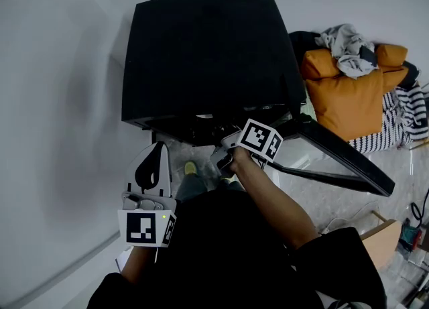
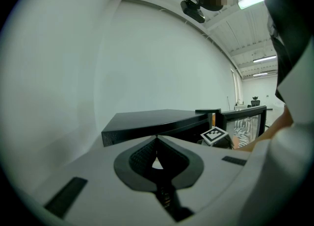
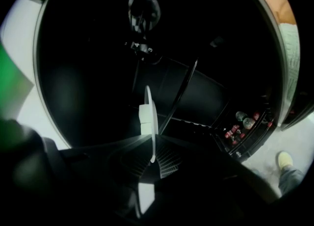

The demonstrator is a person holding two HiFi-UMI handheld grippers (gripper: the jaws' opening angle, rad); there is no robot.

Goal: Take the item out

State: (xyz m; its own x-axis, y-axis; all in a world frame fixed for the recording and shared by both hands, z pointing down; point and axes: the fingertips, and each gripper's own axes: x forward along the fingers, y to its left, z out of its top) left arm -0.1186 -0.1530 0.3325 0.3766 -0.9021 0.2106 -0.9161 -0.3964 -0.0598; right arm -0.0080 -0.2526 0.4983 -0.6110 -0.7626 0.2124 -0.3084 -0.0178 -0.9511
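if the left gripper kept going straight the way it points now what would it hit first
Most likely the black cabinet: its near edge fills the line just past the left gripper, whose jaws are together with nothing between them. How close it is cannot be judged well from these views.

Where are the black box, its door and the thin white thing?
Black box-shaped cabinet [image 1: 208, 53]: head view, flat top.
Open black door [image 1: 343, 153]: head view, upper edge.
Thin white flat item [image 3: 149, 119]: right gripper view, visible edge.
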